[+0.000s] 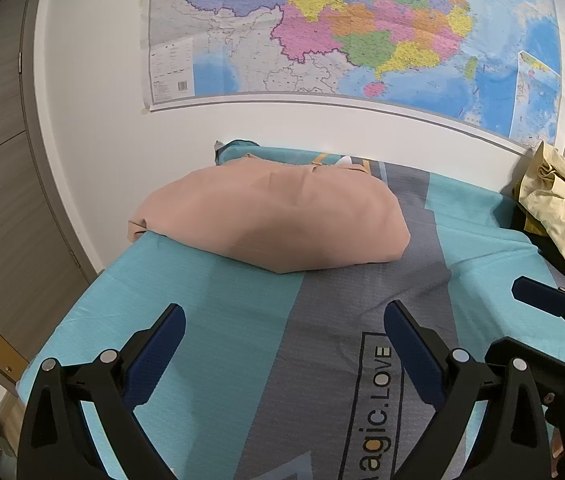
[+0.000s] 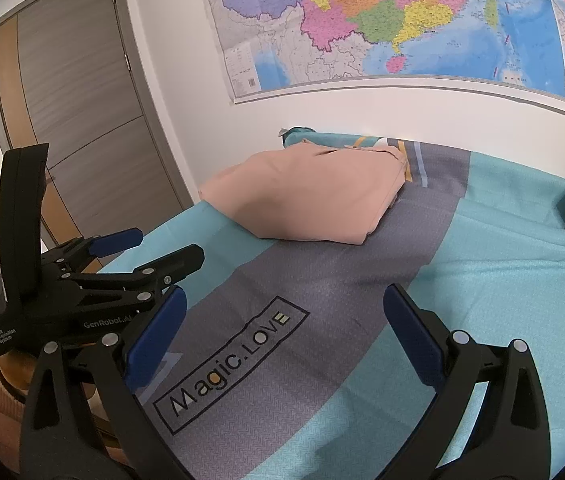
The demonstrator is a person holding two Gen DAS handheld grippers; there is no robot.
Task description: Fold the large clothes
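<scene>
The pink garment (image 1: 270,220) lay folded into a compact, thick bundle at the far left of the counter (image 1: 482,240), close to the wall, with one corner hanging slightly over the left edge. Its top face was smooth, and stacked layers showed along its right edge in the right wrist view. Judged from that shape, the folding of this piece looked finished, or nearly so; no sleeve or loose flap stuck out.

Both grippers hung over the near part of the striped cloth (image 2: 502,280), well apart from the garment. The left gripper (image 1: 282,344) had its fingers spread wide with nothing between them. The right gripper (image 2: 284,332) was likewise wide and empty. The two tools sat just beside each other, each visible at the edge of the other's view.

At the right end, a crumpled beige garment (image 1: 562,212) sat in a heap, partly cut off by the frame. It appeared unfolded, so it was probably what remained of the task. Whether more clothes waited beyond it could not be told. The next step would likely call for the right gripper to reach toward that heap and draw it onto the free middle of the cloth.
</scene>
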